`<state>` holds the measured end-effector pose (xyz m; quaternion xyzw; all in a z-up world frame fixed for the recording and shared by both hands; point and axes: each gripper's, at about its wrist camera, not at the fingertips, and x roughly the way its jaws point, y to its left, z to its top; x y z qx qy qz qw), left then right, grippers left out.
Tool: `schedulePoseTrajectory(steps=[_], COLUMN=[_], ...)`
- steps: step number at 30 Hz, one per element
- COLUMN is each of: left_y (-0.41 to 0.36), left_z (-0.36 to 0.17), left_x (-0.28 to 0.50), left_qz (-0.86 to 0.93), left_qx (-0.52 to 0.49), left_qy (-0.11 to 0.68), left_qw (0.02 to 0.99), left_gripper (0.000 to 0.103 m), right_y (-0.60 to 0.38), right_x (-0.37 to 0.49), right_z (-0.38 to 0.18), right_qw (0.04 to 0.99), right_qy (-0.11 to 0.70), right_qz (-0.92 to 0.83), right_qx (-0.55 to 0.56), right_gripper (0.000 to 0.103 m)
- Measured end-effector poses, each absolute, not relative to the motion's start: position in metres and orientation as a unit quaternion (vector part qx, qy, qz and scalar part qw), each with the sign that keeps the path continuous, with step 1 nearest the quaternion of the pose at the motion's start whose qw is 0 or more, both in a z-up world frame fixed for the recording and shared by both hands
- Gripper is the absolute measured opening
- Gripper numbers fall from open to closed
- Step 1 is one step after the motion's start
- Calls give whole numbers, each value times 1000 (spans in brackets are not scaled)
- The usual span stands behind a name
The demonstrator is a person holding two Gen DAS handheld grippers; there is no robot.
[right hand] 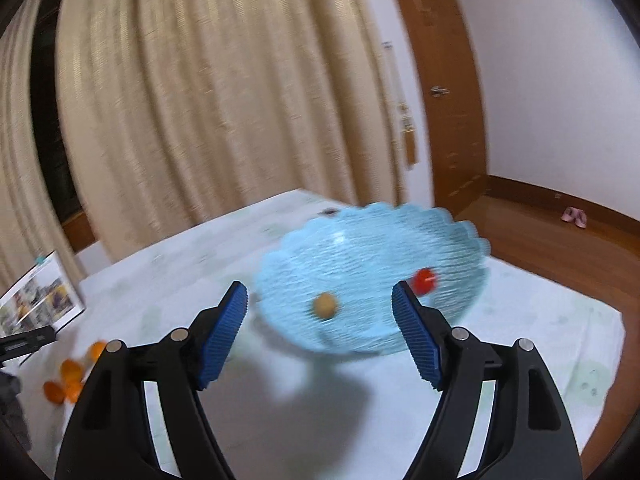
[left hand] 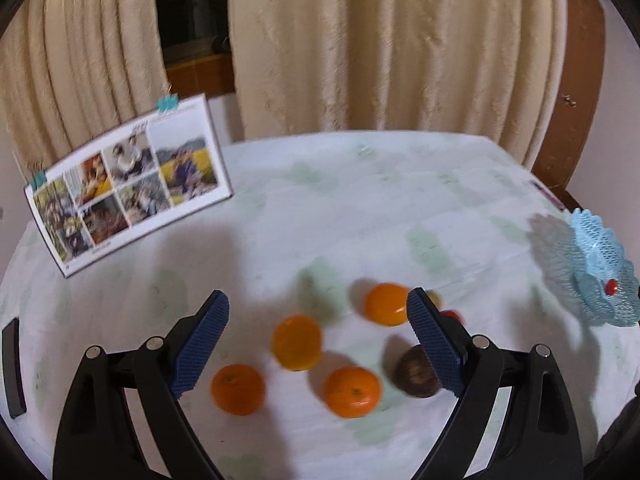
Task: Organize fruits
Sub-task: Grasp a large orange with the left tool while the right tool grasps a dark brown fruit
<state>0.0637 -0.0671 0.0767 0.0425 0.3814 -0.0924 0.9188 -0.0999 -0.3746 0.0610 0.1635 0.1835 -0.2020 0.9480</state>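
Note:
Several oranges lie on the white tablecloth in the left wrist view: one at the far right [left hand: 386, 304], one in the middle [left hand: 297, 342], and two nearer [left hand: 238, 389] [left hand: 352, 391]. A dark brown fruit [left hand: 416, 372] sits by the right finger, with a small red fruit [left hand: 452, 315] behind it. My left gripper [left hand: 318, 344] is open above them. A light blue mesh basket [right hand: 360, 240] holds a small tan fruit [right hand: 325, 306] and a red fruit [right hand: 423, 280]. My right gripper [right hand: 320, 332] is open and empty in front of the basket. The basket also shows in the left wrist view [left hand: 604, 272].
A photo calendar [left hand: 124, 188] stands at the table's far left. A dark flat object [left hand: 12, 368] lies at the left edge. Beige curtains [left hand: 360, 40] hang behind the table. A wooden door [right hand: 440, 80] and wooden floor are to the right.

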Motion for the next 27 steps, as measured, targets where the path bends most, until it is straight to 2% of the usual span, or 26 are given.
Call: schedulePoseTrajectory(steps=[6,10,13,15,16,21,22,27], left_y=[-47,-41,-41,-41,-41,-46,-47,-52], left_z=[53,42,34,29,26,19,18,20], left_x=[80,88,93,97,98,100,99,96], left_qz=[-86,-92,-102,-103,-105,-126,-131,-141], left_qx=[25,16,16,16,17,20,20,24], left_qy=[421,437,450,458,462,468,467,463], left_qw=[903,894,887,883,880,875,874,875], left_gripper=[90,85,77,69,62,45,39,37], right_y=[-334,-314,-299,-288,-284,-265,-261,-241], right_x=[-81,-67,-59,-52,-49,-39,-37,-24], right_z=[65,63,58,55,53,42,39,30], right_qw=[954,952,949,946,944,938,935,926], right_qy=[219,250,272,288,294,323,331,361], right_qz=[-136,-95,-70,-50,-42,-4,5,40], right_qx=[152,151,146,143,141,128,126,101], right_gripper=[76,76,76,76,76,76,76,76])
